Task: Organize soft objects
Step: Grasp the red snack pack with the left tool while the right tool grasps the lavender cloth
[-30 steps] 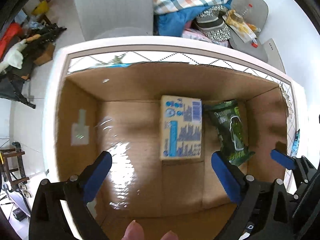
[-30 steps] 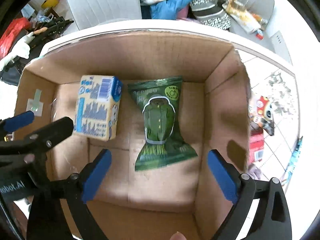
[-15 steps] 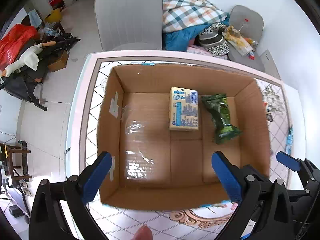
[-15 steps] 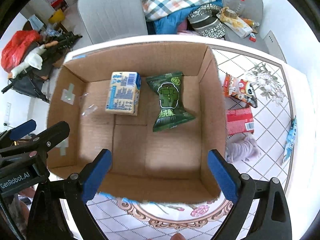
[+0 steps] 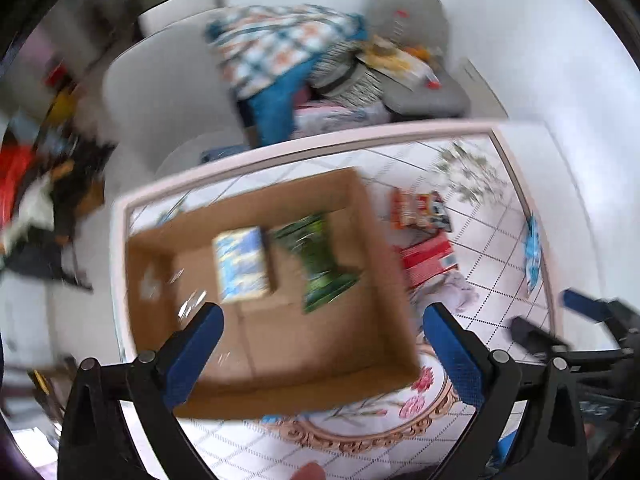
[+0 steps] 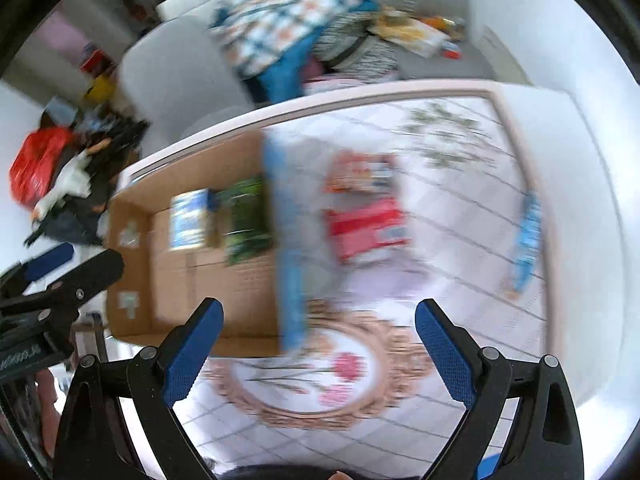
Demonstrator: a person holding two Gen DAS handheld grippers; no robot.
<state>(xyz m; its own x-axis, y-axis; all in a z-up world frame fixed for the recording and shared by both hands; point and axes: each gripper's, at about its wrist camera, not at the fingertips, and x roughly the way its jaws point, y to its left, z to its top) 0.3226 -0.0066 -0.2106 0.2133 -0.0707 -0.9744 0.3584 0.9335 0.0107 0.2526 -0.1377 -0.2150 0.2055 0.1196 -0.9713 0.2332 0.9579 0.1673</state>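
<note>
An open cardboard box (image 5: 372, 280) stands on the patterned table (image 5: 496, 240). Inside lie a blue-and-tan pack (image 5: 242, 266) and a green snack bag (image 5: 320, 256); both also show in the right wrist view, the pack (image 6: 190, 220) left of the green bag (image 6: 246, 220). Right of the box lie an orange snack pack (image 5: 420, 210), a red pack (image 5: 430, 258), a pale soft cloth (image 5: 456, 292) and a blue wrapper (image 5: 532, 256). My left gripper (image 5: 320, 356) is open and empty above the box's near edge. My right gripper (image 6: 318, 352) is open and empty above the table, right of the box (image 6: 188, 288). Both views are blurred.
A grey chair (image 5: 168, 92) stands behind the table. A second chair holds a plaid blanket (image 5: 280, 40) and piled clothes. Clutter with a red bag (image 6: 38, 164) lies on the floor at the left. The table's far rim (image 5: 320, 144) is pinkish white.
Both grippers have pulled back from the box and swung right. The loose packs and cloth beside the box have come into the left view. Both stay open and empty.
</note>
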